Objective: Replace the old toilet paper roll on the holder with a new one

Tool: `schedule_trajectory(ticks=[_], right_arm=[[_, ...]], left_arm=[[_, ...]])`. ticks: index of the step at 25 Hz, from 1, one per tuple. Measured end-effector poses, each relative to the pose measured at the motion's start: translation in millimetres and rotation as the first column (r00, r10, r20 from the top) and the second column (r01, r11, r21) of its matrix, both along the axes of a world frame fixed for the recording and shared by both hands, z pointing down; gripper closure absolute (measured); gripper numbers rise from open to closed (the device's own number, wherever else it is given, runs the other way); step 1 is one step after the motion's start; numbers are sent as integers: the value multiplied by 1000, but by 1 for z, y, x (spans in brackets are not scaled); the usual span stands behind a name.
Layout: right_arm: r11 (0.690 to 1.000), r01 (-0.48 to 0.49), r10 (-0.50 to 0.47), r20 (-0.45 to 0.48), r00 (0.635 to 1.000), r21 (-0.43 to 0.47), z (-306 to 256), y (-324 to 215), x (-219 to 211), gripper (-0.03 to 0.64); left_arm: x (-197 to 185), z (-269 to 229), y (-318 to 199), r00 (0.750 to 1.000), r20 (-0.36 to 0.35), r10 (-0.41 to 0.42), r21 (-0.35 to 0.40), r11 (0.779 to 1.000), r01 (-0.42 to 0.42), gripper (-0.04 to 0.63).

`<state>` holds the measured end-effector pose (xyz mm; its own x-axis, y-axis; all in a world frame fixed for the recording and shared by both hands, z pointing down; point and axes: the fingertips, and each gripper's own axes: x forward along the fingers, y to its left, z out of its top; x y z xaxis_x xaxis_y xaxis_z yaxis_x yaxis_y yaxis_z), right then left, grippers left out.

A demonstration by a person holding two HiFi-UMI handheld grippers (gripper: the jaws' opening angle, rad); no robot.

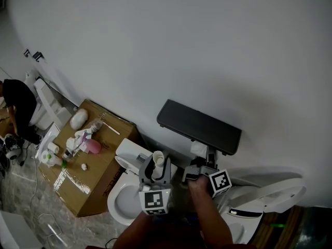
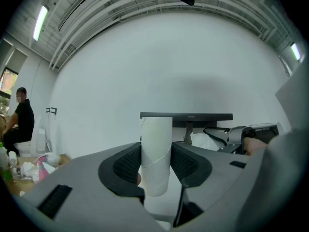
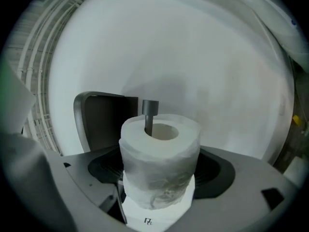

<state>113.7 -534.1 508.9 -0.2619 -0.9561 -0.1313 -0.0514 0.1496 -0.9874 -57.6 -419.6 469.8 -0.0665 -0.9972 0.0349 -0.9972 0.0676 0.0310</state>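
Upright: empty tube (image 2: pixel 156 153); new roll (image 3: pixel 159 173) upright too, holder post (image 3: pixel 149 112) thru core.

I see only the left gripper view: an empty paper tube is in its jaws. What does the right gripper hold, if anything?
Observer: The right gripper holds a full toilet paper roll, with its jaws pressing on both sides.
Operator: Is this roll mounted already?
Observer: The metal pin of the holder stands at the mouth of the roll's hole. How deep it goes, I cannot tell.
Operator: What stands on the floor near us?
Observer: In the head view, a white toilet stands beside a cardboard box.
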Motion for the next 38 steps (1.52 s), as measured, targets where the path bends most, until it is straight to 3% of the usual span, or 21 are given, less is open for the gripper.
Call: schedule_trajectory(ticks=[5,16,20,30,32,35,38], right_arm=[[999,39,-39,9,999,-7,2,13,-2,193],[994,112,-112,27,993,-18,6,63,-1,187],[993,102,-99,54,994,-59,6,82,14,189],[997,70,-70,19,997,-13,-11,116,46,192],[997,74,-74,6,997,5,-14,121,49,240],[998,67,-67,-33,997,1,-15,125,55,468],[997,74,-74,-44,996,-1,-16,127,58,588]], left_arm=[[5,-2,2,1000,-1,6,6,1000,-6,405],[25,-7,7,999,-5,36,13,999,-35,405],[38,-10,8,998,10,65,19,998,-65,405],[62,-14,11,995,23,100,31,994,-101,405],[65,-16,12,994,16,104,36,994,-105,405],[71,-17,13,994,20,112,34,993,-113,406],[77,-19,16,992,31,121,37,992,-122,406]])
